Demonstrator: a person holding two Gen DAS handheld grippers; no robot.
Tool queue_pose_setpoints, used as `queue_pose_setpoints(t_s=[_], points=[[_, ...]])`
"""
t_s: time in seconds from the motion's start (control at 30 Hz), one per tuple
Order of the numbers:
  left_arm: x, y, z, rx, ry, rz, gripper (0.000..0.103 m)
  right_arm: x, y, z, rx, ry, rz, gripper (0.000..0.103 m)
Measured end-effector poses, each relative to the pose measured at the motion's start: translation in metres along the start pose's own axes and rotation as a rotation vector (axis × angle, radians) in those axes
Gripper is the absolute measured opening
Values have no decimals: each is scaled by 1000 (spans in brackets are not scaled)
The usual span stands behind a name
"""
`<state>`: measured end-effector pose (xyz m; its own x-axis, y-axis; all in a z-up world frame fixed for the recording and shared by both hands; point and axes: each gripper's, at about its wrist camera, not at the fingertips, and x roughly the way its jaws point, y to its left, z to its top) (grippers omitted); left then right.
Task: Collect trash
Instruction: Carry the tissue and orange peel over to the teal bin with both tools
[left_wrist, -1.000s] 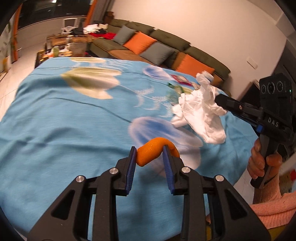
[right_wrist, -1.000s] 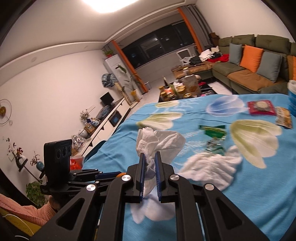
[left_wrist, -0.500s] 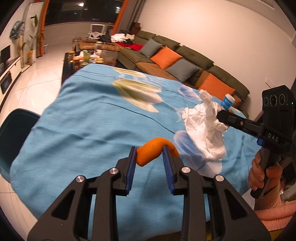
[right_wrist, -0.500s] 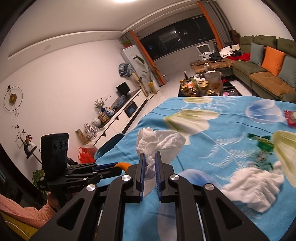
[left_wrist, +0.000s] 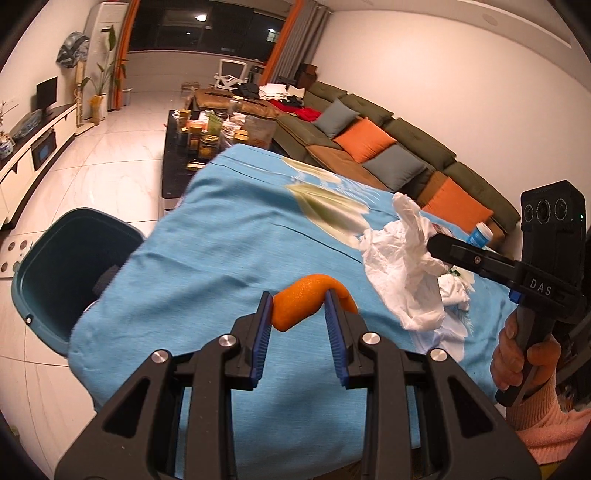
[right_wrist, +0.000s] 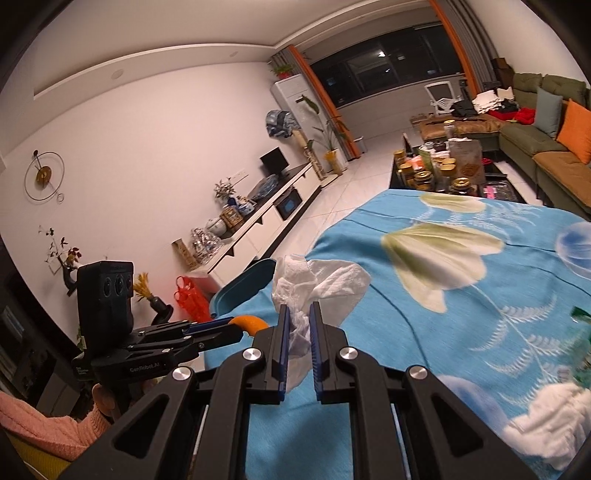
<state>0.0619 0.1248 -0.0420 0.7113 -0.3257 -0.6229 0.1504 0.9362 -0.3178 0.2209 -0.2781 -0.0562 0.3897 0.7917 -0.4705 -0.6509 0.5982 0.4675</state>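
The table (left_wrist: 207, 280), draped in a blue cloth, ends at a corner just beside the teal trash bin (left_wrist: 40, 269); the bin stands on pale tiled floor (left_wrist: 110, 147) below that corner, its mouth open upward. Bare cloth lies between the bin and both tools. The left gripper (left_wrist: 298, 314) is held level above the cloth near the bin-side edge, jaws partly closed on a curled orange peel (left_wrist: 295, 301). The right gripper (right_wrist: 297, 332), gripped in a hand (left_wrist: 524, 354) with a pink sleeve, points toward the bin, farther from it than the left gripper; its jaws are nearly closed, pinching a crumpled white tissue (right_wrist: 314, 284). Another white wad (right_wrist: 554, 417) lies on the cloth, well away from the bin.
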Motion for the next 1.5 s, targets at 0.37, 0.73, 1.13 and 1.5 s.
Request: queue_pose_setpoints(t_s=[0.37,0.73,1.13,1.5], points=[[-16,24,4,-45,-33,58,29,37,15,12,-15,45,49,10],[-29,51,9,-86,-68,113,29,67,23,24,-31,80,75,10],[-39,78,13,-118,-95,181,29,100,38,33,-39,128,108,10],[-46,106,19,-162,-118,242,29,131,53,45,-59,162,136,10]])
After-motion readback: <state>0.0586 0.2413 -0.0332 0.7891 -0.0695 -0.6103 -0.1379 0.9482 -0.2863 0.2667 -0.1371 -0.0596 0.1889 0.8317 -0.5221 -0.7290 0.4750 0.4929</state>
